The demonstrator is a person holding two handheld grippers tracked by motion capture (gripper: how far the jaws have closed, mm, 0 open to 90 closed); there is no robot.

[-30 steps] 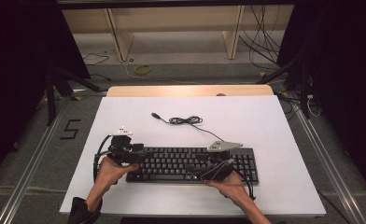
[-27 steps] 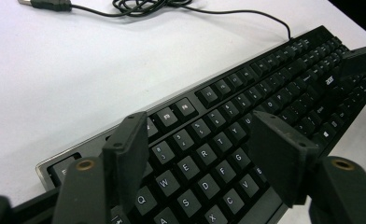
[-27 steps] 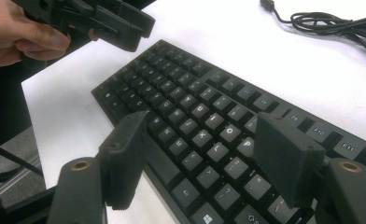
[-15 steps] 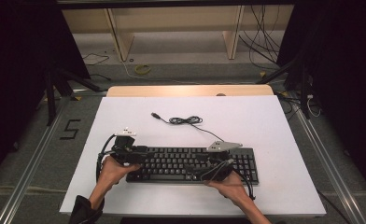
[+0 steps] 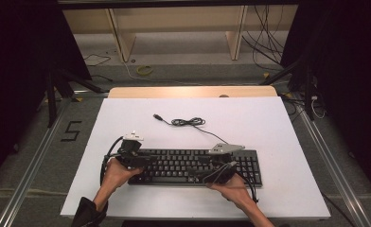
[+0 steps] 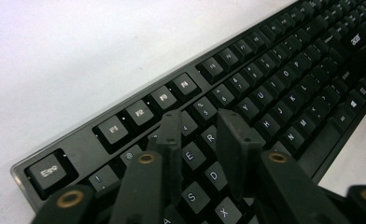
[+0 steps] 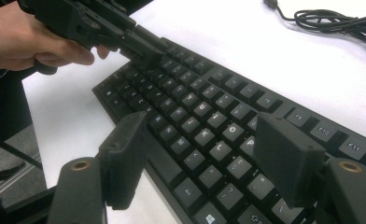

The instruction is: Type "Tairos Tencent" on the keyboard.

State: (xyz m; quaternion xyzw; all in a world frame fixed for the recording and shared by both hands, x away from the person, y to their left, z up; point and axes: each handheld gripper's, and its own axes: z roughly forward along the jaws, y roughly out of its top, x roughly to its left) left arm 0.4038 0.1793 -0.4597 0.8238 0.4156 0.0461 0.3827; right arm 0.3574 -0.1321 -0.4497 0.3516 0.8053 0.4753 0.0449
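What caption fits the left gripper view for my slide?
Left gripper, jaws just narrowed around nothing, poised over the black keyboard near its E key.

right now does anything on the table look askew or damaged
Nothing stands out. The black computer keyboard lies flat and square on the white table, no keys visibly missing. Its thin black cable sits loosely bunched behind it, unplugged end on the table.

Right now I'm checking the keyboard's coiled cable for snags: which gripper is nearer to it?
Right. The right gripper sits over the keyboard's middle, just below the coiled cable; the left gripper is over its far left end.
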